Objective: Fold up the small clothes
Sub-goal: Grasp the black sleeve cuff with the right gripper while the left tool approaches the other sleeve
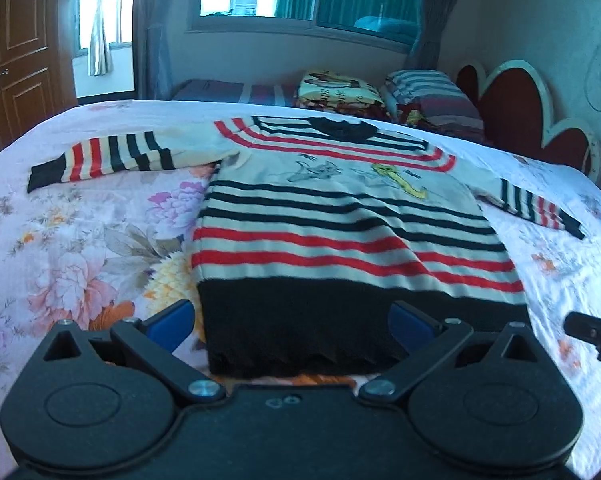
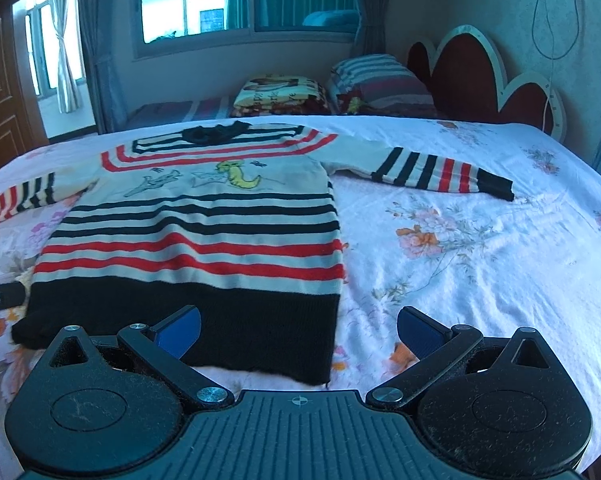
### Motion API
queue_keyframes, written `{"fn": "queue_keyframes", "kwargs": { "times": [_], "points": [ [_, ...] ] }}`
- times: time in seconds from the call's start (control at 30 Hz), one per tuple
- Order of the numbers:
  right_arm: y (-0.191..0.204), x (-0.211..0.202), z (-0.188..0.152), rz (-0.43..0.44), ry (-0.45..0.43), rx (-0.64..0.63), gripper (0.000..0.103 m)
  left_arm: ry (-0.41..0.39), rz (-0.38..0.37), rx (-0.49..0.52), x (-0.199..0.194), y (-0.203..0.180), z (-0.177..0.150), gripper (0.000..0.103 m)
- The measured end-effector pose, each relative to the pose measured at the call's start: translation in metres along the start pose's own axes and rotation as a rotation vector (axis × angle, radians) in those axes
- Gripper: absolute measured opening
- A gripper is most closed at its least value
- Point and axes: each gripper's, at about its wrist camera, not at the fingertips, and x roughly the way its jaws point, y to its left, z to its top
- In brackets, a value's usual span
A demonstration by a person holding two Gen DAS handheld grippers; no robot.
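- A small striped knit sweater [image 1: 340,216] lies flat and face up on a bed with a floral bedsheet [image 1: 80,248]; its black hem is at the near edge, its black collar at the far side, and both sleeves are spread out to left and right.
- The sweater has black and red stripes on cream, with cartoon figures drawn across the chest; the fabric looks smooth, with no fold in it yet.
- The left gripper [image 1: 290,326] has its blue-padded jaws wide apart, straddling the left part of the black hem; whether the pads touch the cloth cannot be told.
- The right gripper [image 2: 298,330] also has its jaws wide apart, hovering at the near right corner of the hem; one pad is over the black band, the other over bare sheet.
- Neither gripper holds anything; judging from this, the folding is at its very start, with the garment laid out and the first grasp not yet made.
- The next move likely calls for closing on the hem corners or reaching for a sleeve to bring it across the body; knit fabric is soft and may sag or bunch, so both layers need pinching together.
- No container is in view; at the far end of the bed sit a folded printed blanket [image 2: 280,94] and a striped pillow [image 2: 380,80], beside a red scalloped headboard [image 2: 480,76].
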Motion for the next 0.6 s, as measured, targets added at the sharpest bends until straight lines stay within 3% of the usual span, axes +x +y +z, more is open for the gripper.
{"fn": "queue_keyframes", "kwargs": {
  "times": [0.13,0.47,0.6],
  "points": [
    [-0.004,0.013,0.009,-0.017,0.008,0.006,0.103,-0.018,-0.019,-0.029,0.011,0.012,0.012,0.102],
    [-0.029,0.056,0.039,-0.041,-0.001,0.059,0.103,-0.064,0.044,-0.019,0.052,0.031,0.045,0.102],
    [-0.068,0.086,0.065,-0.041,-0.028,0.146,0.103,-0.211,0.119,-0.020,0.069,0.048,0.063,0.102]
  ]
}}
